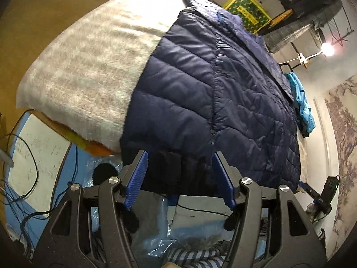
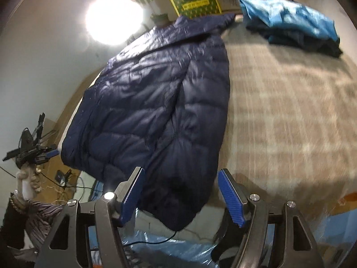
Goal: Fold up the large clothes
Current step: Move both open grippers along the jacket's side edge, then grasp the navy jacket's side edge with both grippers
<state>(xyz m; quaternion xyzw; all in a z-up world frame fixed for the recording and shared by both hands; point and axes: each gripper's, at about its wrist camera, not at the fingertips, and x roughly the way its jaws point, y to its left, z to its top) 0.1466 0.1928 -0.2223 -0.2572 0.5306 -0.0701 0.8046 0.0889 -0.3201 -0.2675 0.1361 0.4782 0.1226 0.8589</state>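
Navy puffer jacket (image 1: 214, 102) lies spread flat on the bed's beige checked blanket (image 1: 89, 67), hem hanging over the near edge at 6 o'clock. My left fingers (image 1: 179, 174) are released, blue pads straddling the hem near the zipper end; contact looks unlikely, but shadow hides it. My right fingers (image 2: 180, 192) are also released, gaping around the other hem corner. Folded light-blue garment (image 2: 290, 20) sits at 1 o'clock, well apart.
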